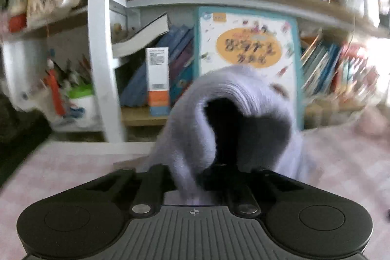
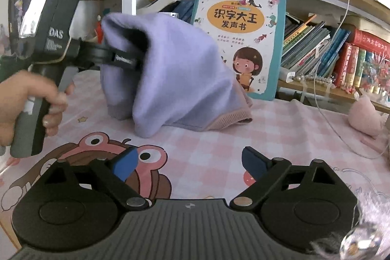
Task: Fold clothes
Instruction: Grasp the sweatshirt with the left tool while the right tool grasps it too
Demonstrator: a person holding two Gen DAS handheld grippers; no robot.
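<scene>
Two grippers: right gripper [image 2: 187, 163], nearest, spread wide and empty over the pink checked tablecloth [image 2: 280, 138]; left gripper [image 2: 136, 60] pinching the lilac garment [image 2: 175, 70], part lifted, hem on cloth; picture book [image 2: 241, 23] behind.

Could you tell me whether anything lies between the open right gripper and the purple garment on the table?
Nothing visible does. The right gripper is open and empty, and only bare pink checked tablecloth lies between it and the purple garment. The left gripper is shut on the garment's raised left part, off to the side.
</scene>
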